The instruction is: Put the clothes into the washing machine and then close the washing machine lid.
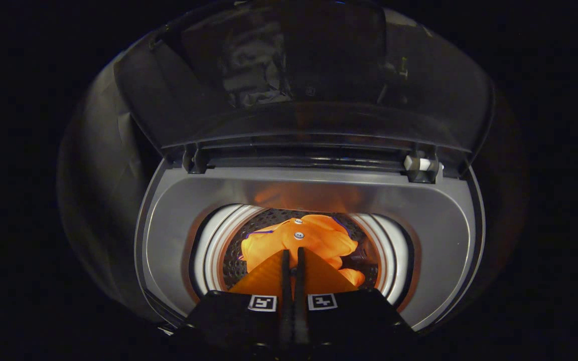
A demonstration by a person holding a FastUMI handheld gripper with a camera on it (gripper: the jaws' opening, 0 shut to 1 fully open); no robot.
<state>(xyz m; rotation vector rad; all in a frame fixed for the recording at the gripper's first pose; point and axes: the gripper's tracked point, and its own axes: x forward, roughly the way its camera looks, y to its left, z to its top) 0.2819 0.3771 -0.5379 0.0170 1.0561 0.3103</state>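
Observation:
An orange garment (314, 240) with small white buttons lies bunched in the washing machine's perforated drum (234, 265). My gripper (293, 252) reaches down over the drum opening, its two orange fingers (269, 276) pressed together. A ridge of the cloth runs right up to the fingertips and seems pinched between them. The rest of the garment hangs beyond and below the tips, inside the drum. The dark translucent lid (299, 75) stands open, tilted back behind the opening on its hinges (422, 165).
A grey top panel (178, 210) rings the drum's white rim (208, 245). The lid rises steeply just beyond the opening. Dark booth cloth surrounds the machine on both sides.

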